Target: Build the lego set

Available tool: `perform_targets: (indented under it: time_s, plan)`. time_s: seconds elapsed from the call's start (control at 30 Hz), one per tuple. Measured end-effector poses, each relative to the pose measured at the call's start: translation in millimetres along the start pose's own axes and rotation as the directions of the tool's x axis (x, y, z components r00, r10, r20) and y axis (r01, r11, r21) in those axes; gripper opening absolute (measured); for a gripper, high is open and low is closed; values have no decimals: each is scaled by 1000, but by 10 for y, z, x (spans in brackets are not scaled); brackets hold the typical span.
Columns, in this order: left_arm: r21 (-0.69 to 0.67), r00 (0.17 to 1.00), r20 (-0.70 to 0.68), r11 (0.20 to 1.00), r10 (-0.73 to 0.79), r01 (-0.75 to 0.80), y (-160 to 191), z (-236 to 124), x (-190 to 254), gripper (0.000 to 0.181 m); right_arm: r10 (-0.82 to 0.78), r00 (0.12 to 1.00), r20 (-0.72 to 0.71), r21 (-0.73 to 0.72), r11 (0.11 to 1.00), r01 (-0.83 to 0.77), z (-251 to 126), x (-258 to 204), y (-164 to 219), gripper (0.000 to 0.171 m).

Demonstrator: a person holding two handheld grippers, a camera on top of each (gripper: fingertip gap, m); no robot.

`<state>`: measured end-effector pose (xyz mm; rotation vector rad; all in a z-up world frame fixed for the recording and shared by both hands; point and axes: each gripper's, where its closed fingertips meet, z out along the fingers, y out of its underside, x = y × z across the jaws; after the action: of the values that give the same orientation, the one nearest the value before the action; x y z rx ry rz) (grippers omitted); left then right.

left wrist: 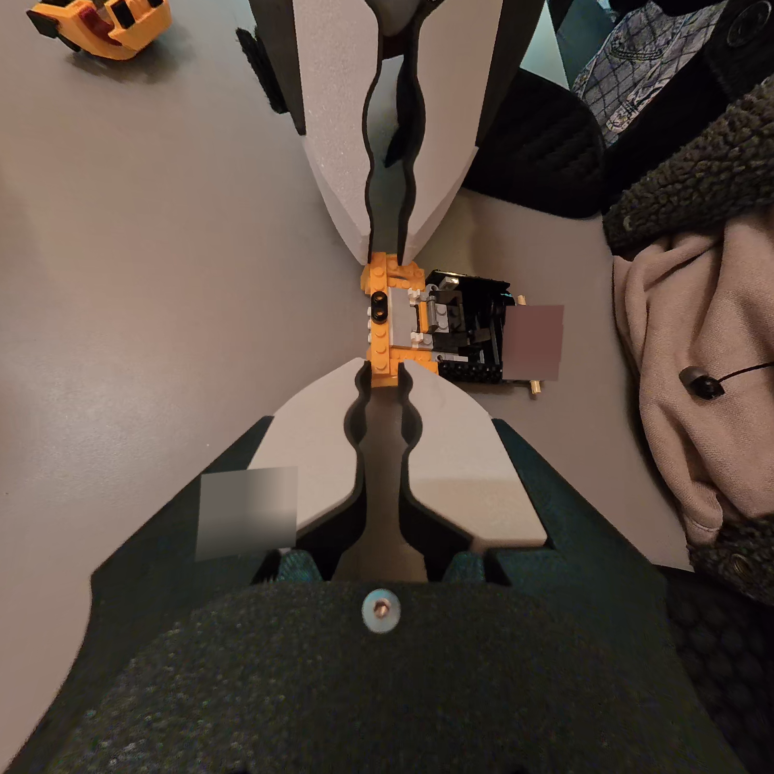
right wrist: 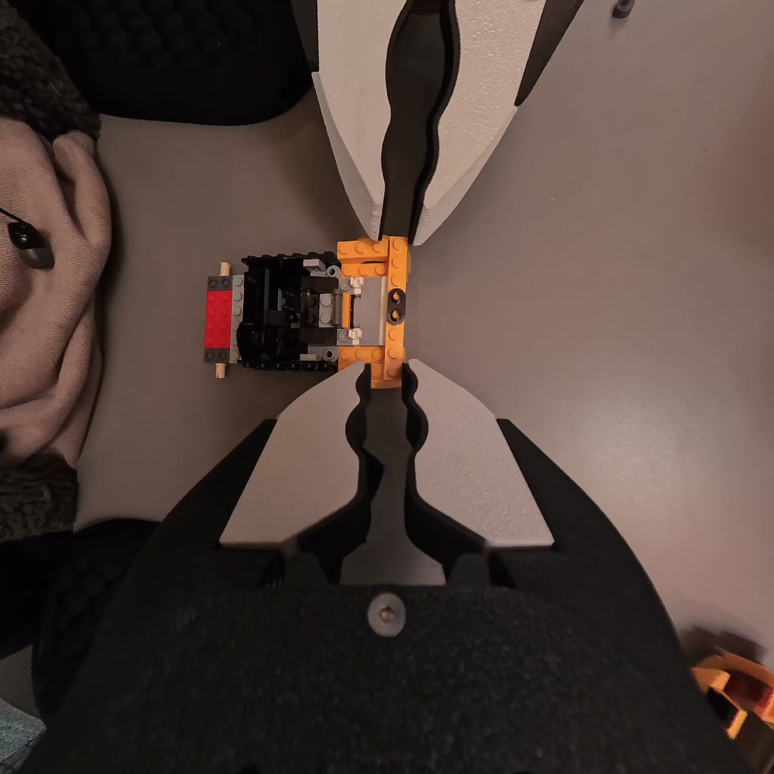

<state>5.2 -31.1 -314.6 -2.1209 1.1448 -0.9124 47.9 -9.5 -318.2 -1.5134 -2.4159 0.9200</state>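
Two grippers, left gripper [left wrist: 384,368] and right gripper [right wrist: 387,370], clamp one lego model [right wrist: 372,310].

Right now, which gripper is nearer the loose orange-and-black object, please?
The right gripper. It grips the orange Lego frame at the end toward the orange-and-black object; the left gripper grips the opposite end.

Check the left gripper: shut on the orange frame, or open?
Shut on it. The left gripper has both fingertips pressed against one end of the orange frame; the right gripper pinches the opposite end.
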Motion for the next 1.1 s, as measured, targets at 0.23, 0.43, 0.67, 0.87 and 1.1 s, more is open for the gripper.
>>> perform_targets:
  time_s: [0.23, 0.43, 0.67, 0.87, 1.1]
  plan:
    - [0, 1000, -3, 1000, -5, 5, 7, 4, 7, 12, -9, 1000, 9, 0, 1000, 9, -6, -14, 0, 16]
    - [4, 1000, -3, 1000, -3, 3, 2, 2, 11, 13, -19, 1000, 12, -8, 1000, 19, -7, -30, 13, 19]
    - [2, 1000, -3, 1000, 0, 0, -9, 5, 27, 15, -27, 1000, 13, -20, 999, 27, 8, -38, 31, 21]
    - [4, 1000, -4, 1000, -3, 3, -6, 1, 29, 16, -26, 1000, 14, -22, 999, 26, 8, -34, 32, 22]
    - [5, 1000, -9, 1000, -2, 2, -9, -9, 43, 17, -28, 999, 18, -20, 999, 28, 7, -36, 24, 22]
